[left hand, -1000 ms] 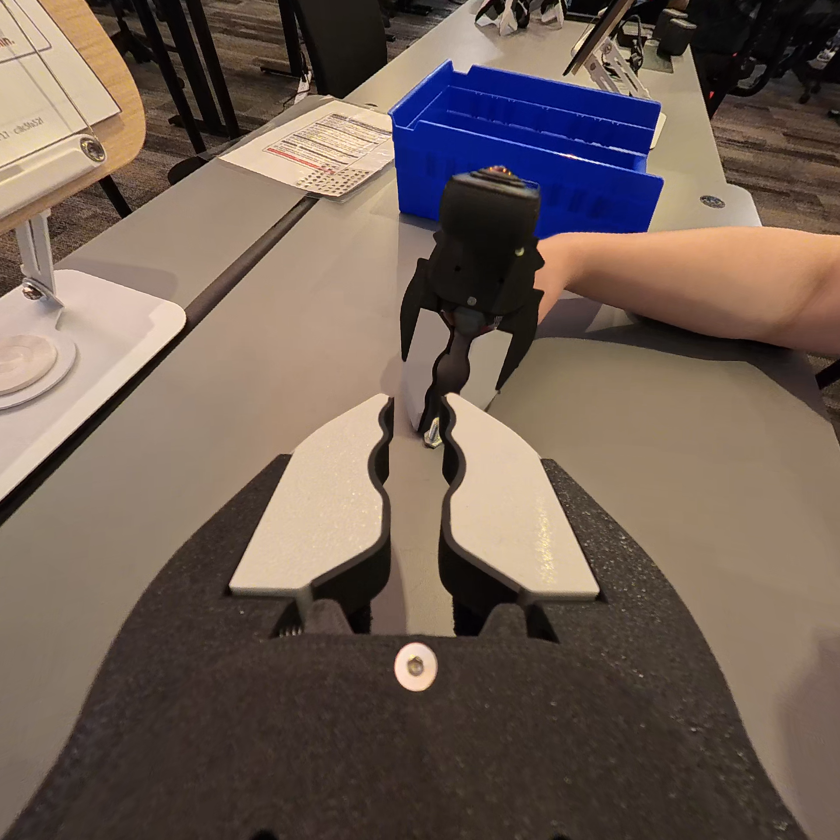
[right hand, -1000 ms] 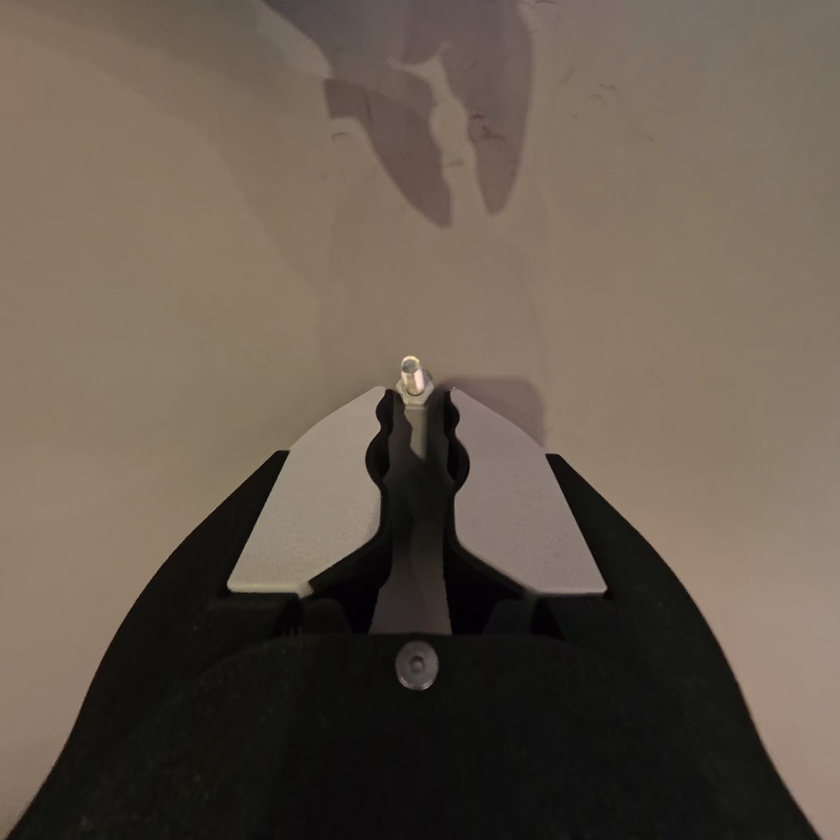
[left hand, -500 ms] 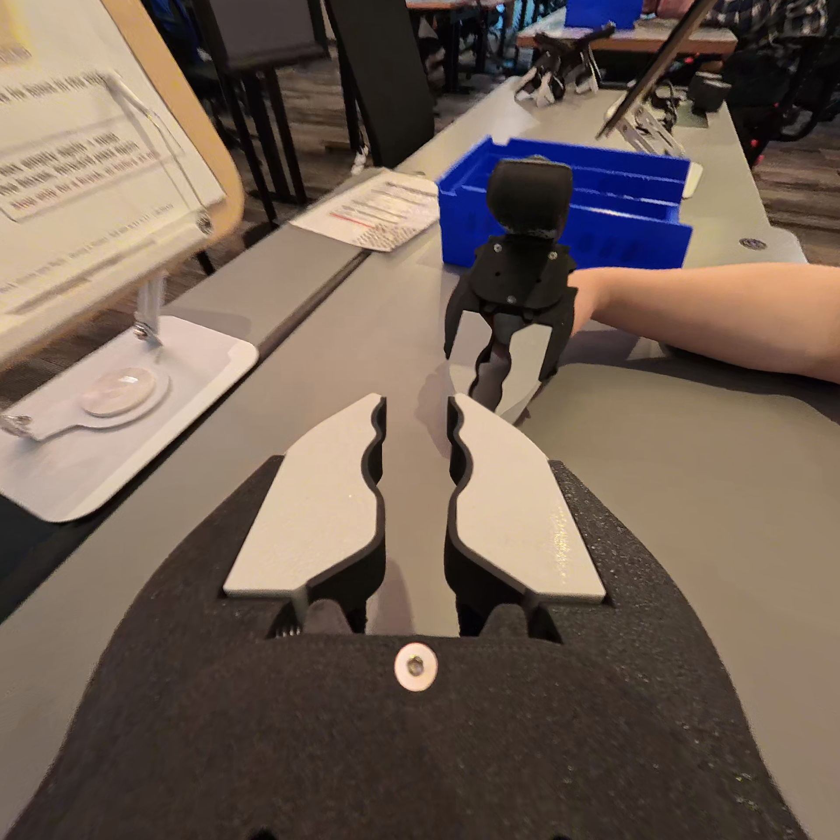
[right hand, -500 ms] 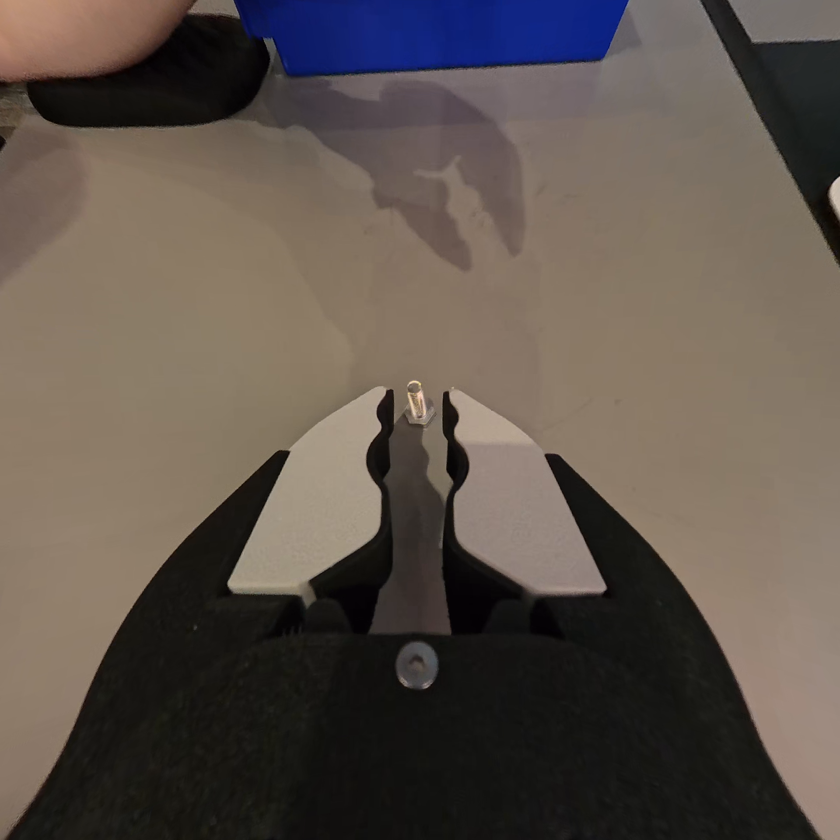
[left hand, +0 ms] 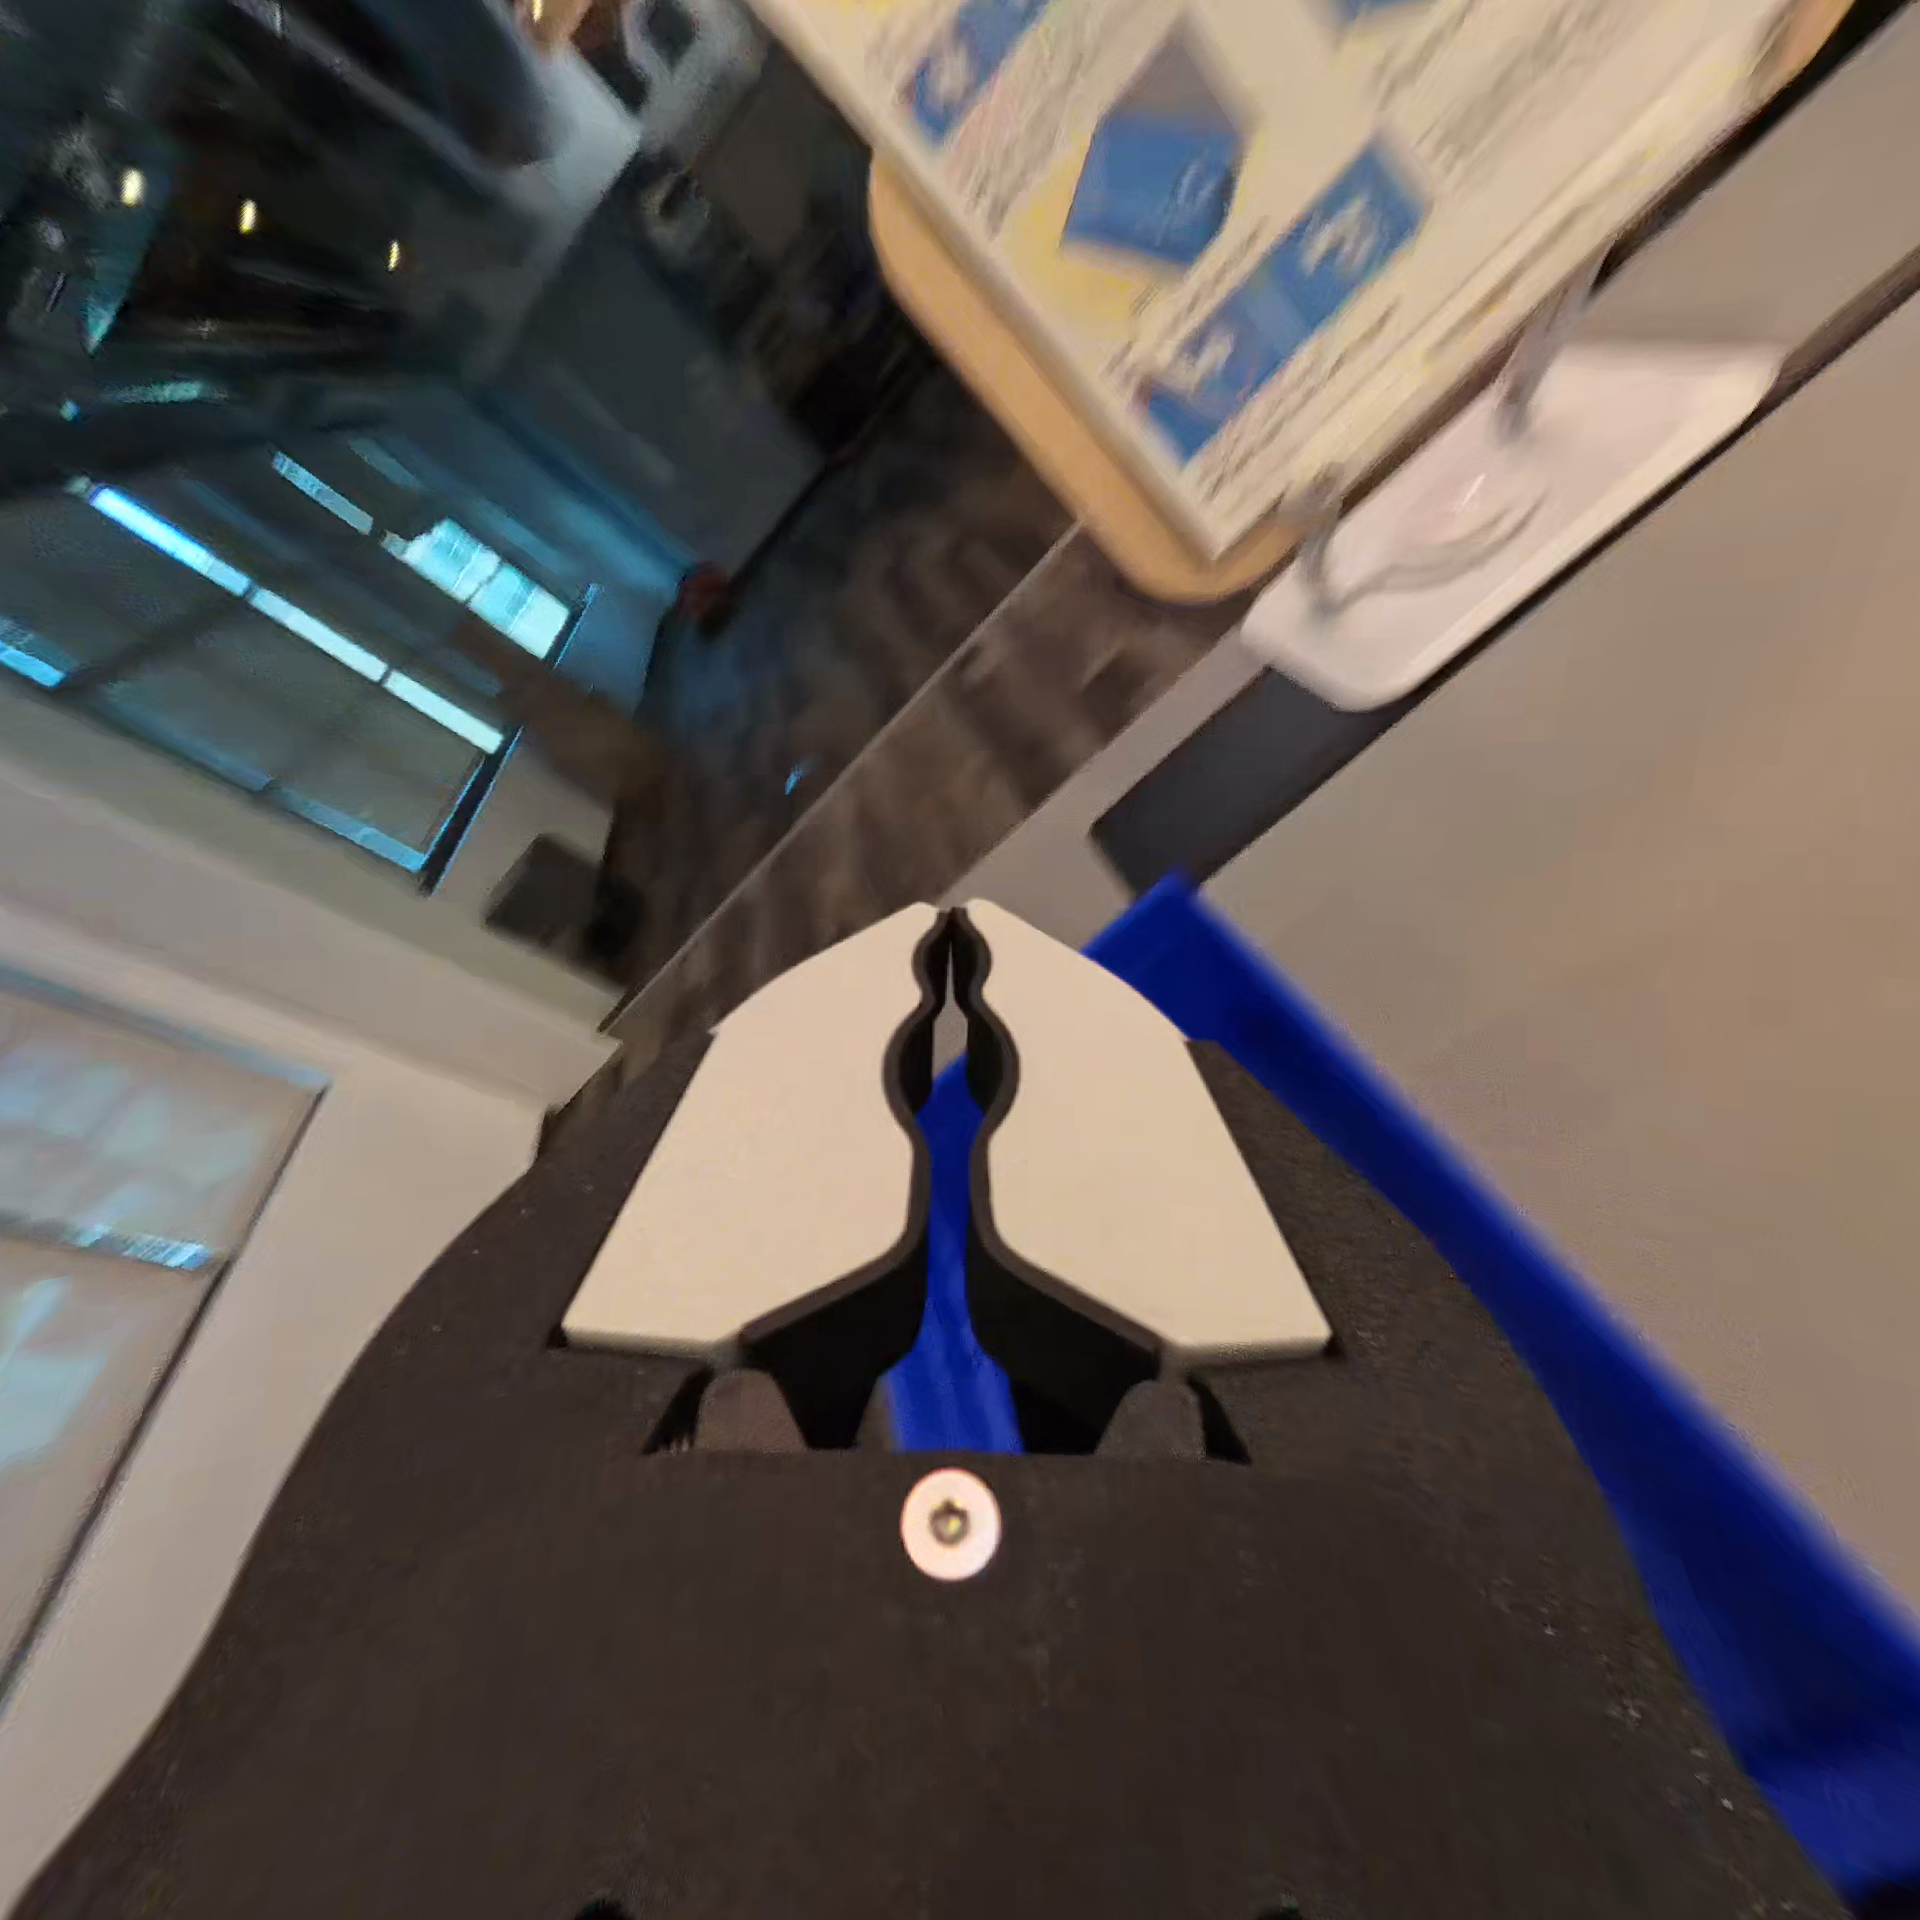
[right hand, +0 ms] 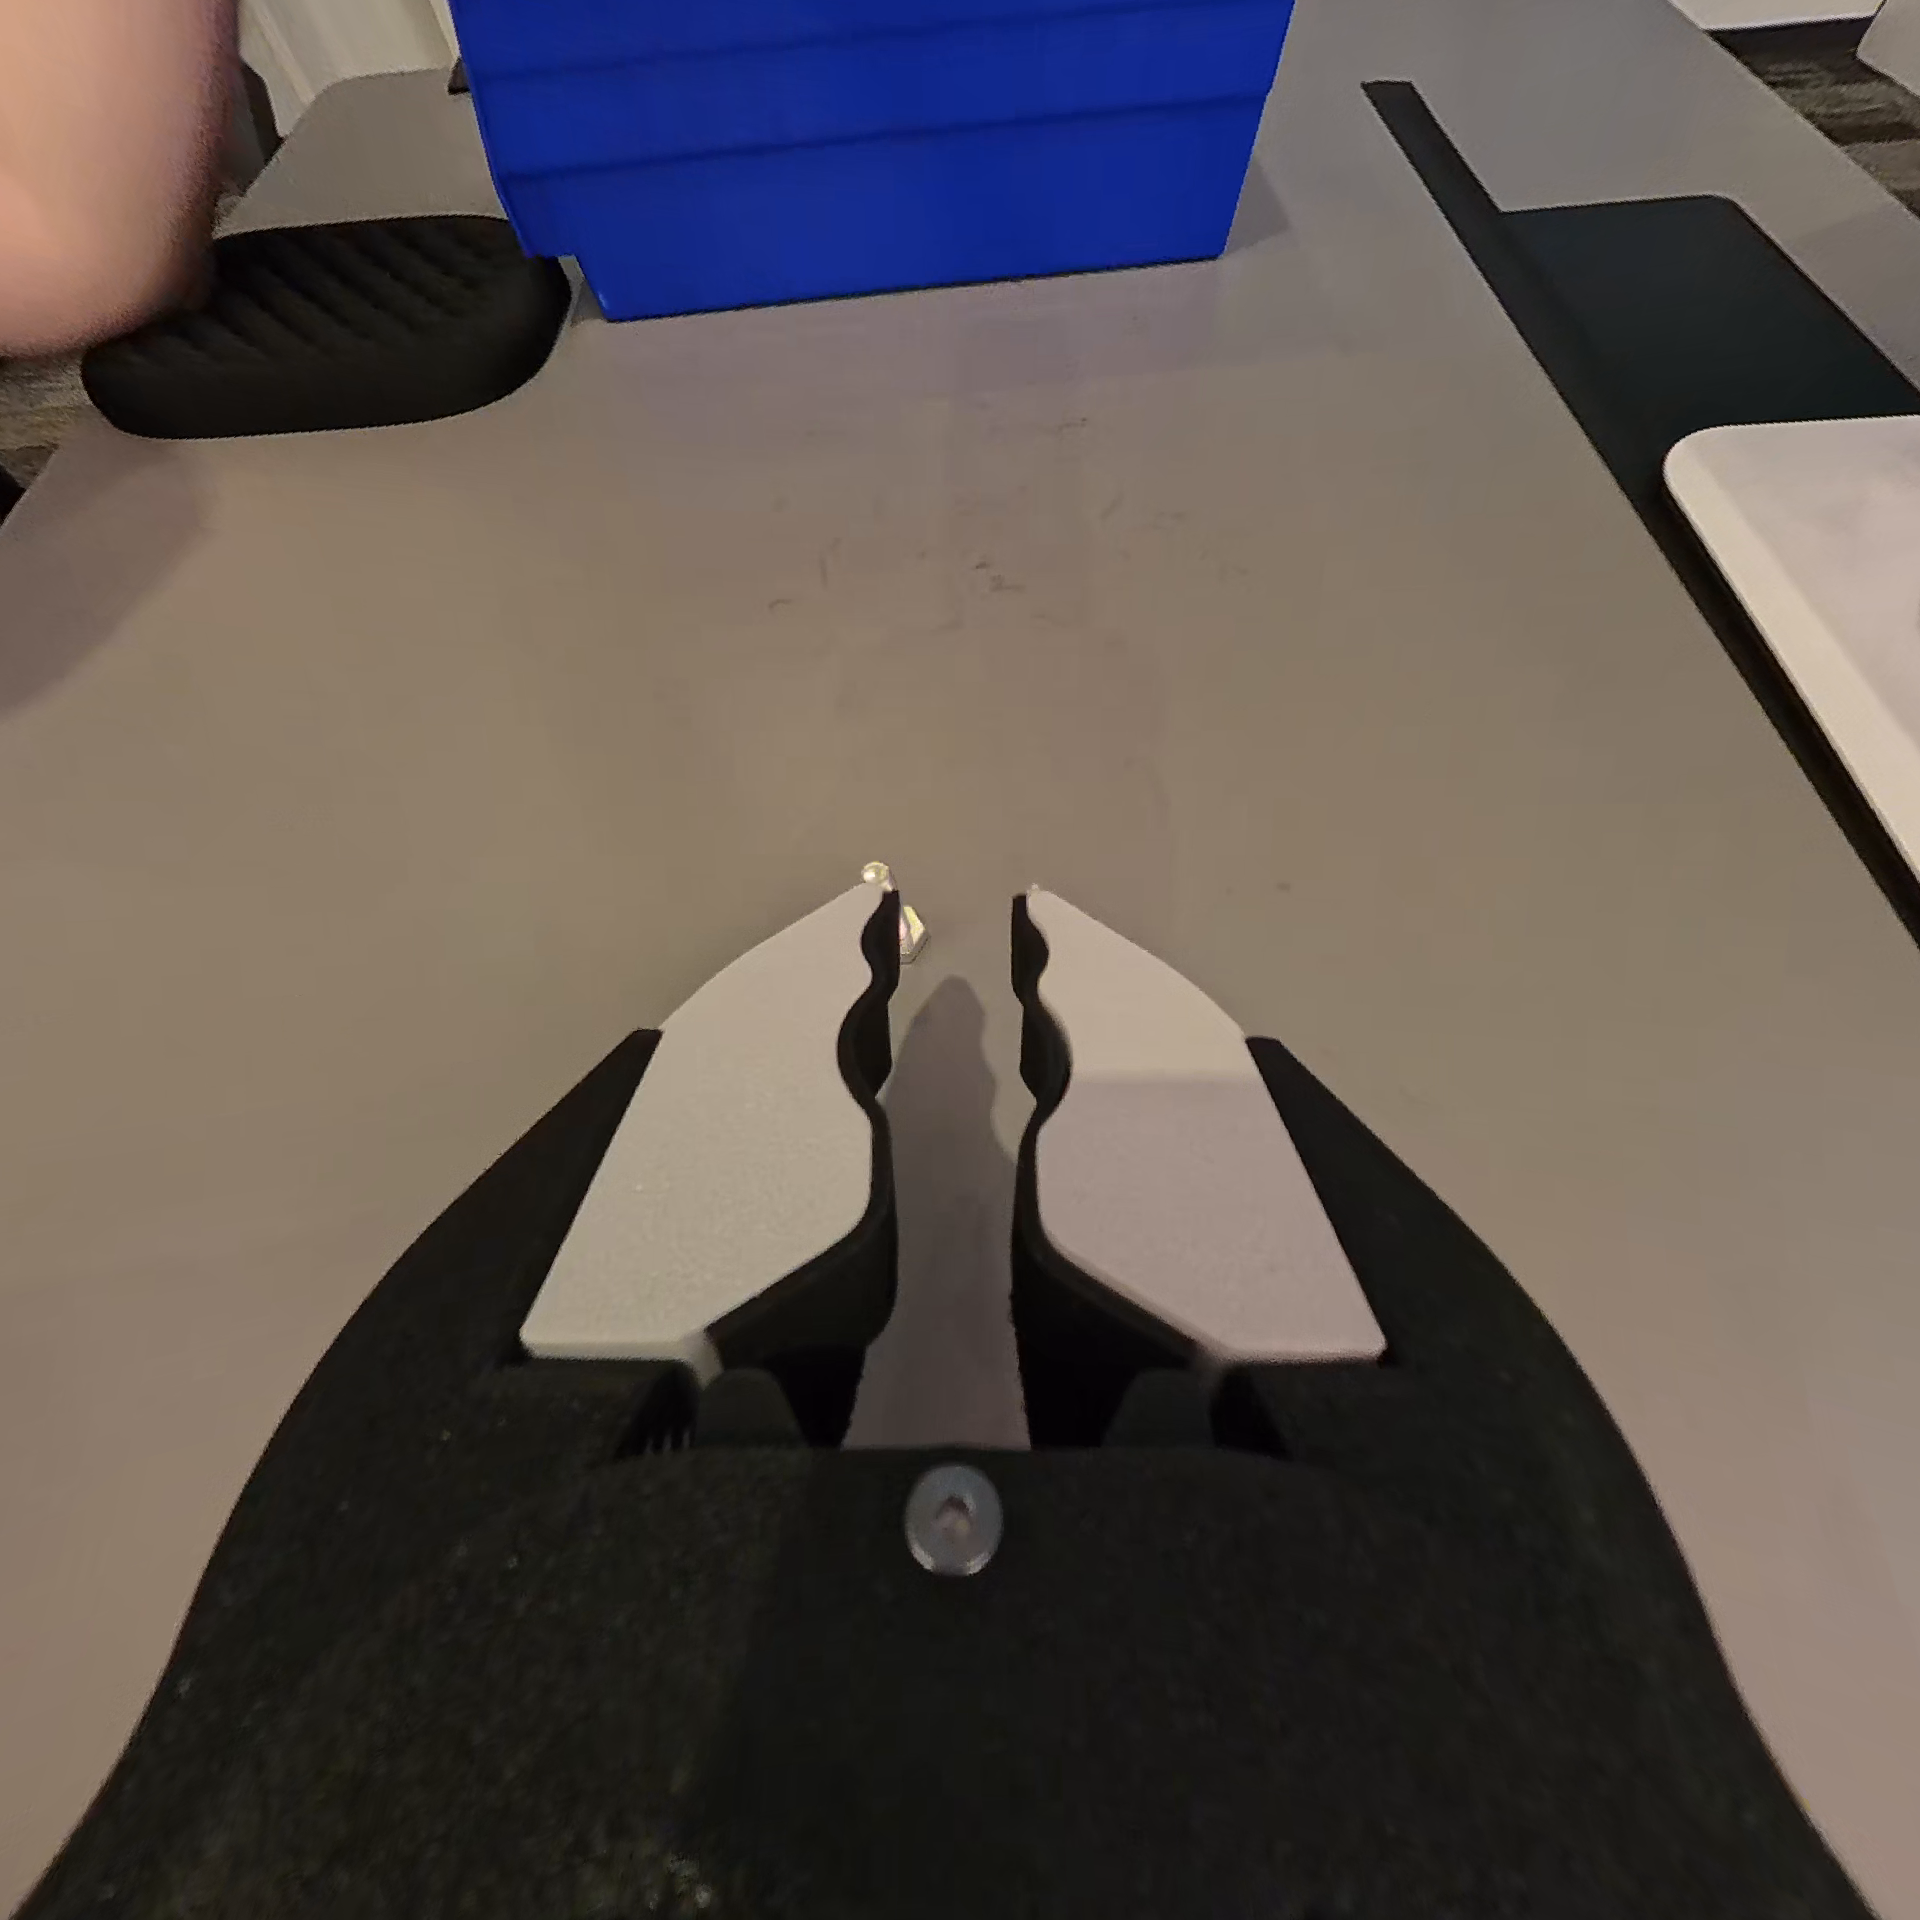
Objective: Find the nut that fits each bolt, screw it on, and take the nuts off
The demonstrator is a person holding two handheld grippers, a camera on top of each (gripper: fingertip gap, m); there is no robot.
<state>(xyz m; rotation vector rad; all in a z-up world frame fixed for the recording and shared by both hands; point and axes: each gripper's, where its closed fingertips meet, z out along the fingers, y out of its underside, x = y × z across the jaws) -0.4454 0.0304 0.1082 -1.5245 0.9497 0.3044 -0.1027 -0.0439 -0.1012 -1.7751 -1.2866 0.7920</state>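
Note:
In the right wrist view a small silver bolt with a nut on it (right hand: 902, 923) lies on the grey table (right hand: 935, 644), right against the tip of my right gripper's left finger (right hand: 748, 1122). My right gripper (right hand: 951, 899) is open and holds nothing. In the left wrist view, which is tilted and blurred, my left gripper (left hand: 952, 916) is shut with its tips together and nothing shows between them. It is lifted off the table above the blue bin (left hand: 1455, 1247). No loose nuts show in either view.
The blue bin (right hand: 873, 156) stands at the far side of the table. A black rounded gripper body (right hand: 322, 332) under a person's hand (right hand: 94, 156) is at far left. A white stand base (right hand: 1829, 603) is at right; a sign board (left hand: 1195, 239) stands above it. Spacing between my two grippers at the tips: around 40 cm. About 30 cm separates my right fingertips from the white stand base (right hand: 1829, 603). Look for it in the left wrist view (left hand: 1472, 586) too.
My left gripper has shut, lifted and rolled away towards the bin. My right gripper has opened wider, and the bolt now lies by its left fingertip, no longer between the jaws.

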